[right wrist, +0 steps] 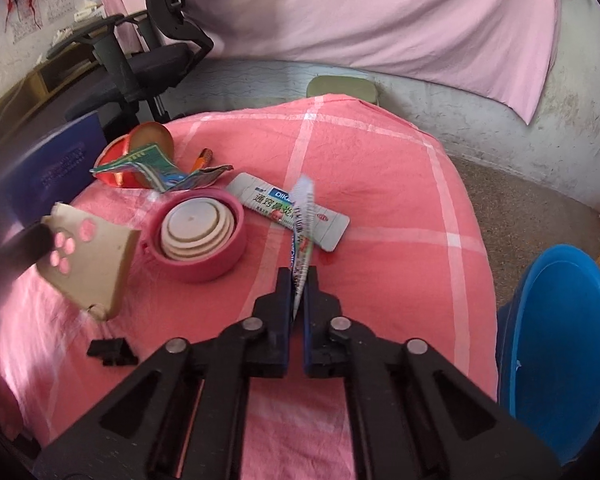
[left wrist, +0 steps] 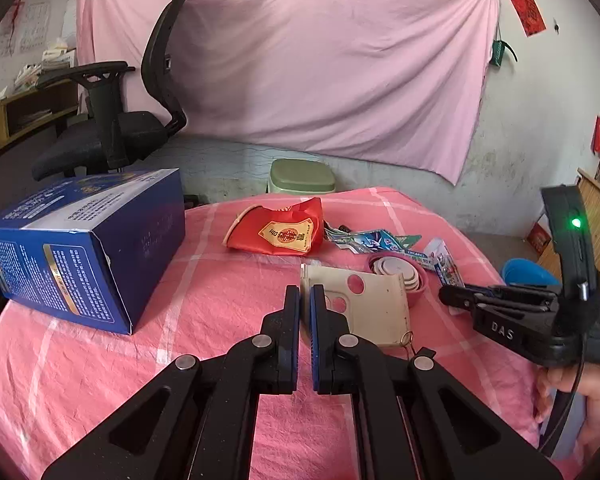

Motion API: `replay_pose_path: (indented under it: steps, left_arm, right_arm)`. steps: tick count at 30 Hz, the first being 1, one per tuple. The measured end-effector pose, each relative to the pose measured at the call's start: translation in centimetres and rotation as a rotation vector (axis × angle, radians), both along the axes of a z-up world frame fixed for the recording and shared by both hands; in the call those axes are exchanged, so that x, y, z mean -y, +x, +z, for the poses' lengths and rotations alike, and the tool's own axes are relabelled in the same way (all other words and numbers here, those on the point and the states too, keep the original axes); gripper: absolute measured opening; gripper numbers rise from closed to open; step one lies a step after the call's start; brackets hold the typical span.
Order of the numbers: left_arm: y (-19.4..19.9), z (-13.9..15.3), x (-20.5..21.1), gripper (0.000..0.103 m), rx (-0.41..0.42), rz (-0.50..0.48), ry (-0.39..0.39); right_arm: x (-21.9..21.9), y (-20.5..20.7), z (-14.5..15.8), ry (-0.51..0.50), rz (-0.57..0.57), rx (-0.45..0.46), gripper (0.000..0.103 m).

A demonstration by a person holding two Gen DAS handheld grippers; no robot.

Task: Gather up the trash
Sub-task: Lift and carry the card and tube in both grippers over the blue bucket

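Note:
My left gripper [left wrist: 306, 290] is shut on the left edge of a beige phone case [left wrist: 364, 304]. In the right wrist view the phone case [right wrist: 96, 256] hangs tilted above the pink checked cloth [right wrist: 380, 184]. My right gripper [right wrist: 299, 276] is shut on a thin white, blue and green wrapper strip [right wrist: 302, 236] that sticks up and forward from its jaws. More trash lies on the cloth: a crushed red paper cup [left wrist: 276, 232], torn foil wrappers [left wrist: 364, 240], a flat white medicine pack [right wrist: 260, 200] and a pink lid with white discs [right wrist: 200, 236]. The right gripper [left wrist: 446, 294] also shows at the right of the left wrist view.
A blue carton [left wrist: 84, 248] lies on the table's left side. A blue bin [right wrist: 560, 344] stands on the floor off the table's right edge. Behind the table are a green stool [left wrist: 302, 176] and a black office chair [left wrist: 140, 120]. A small black clip [right wrist: 110, 352] lies near the front.

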State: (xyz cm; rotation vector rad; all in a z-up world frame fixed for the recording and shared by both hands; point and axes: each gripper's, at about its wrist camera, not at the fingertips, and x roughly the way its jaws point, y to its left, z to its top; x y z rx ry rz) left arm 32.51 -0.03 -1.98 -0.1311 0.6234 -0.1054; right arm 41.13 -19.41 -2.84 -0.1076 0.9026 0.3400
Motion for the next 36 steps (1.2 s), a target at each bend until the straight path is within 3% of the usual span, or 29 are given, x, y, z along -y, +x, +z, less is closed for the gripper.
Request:
replay_pose_path:
  steps: [6,14,24,29,36]
  left_arm:
    - [-1.2,1.0,-0.4,0.003,0.069,0.024,-0.026]
    - [-4.0,3.8,1.5,0.003,0.233,0.051,-0.037]
    - [-6.5,9.5,7.9,0.003,0.464,-0.017,-0.021]
    - [-6.3,11.5,12.4,0.003,0.522,-0.088,-0.022]
    - [-4.9,12.1,18.8,0.003,0.521,-0.203,-0.036]
  right_arm:
    - [0.7,-2.4,1.7,0.060,-0.016,0.109,0.029]
    - [3.2,-8.5,5.9,0.185,-0.039,0.430,0.029]
    - [8.2,-14.7,11.1,0.180,-0.157,0.792,0.029]
    - [11.3,-16.2,12.2,0.172,-0.243,0.861,0.029]
    - [16.4,-17.6,11.9,0.141,-0.364,0.852,0.029]
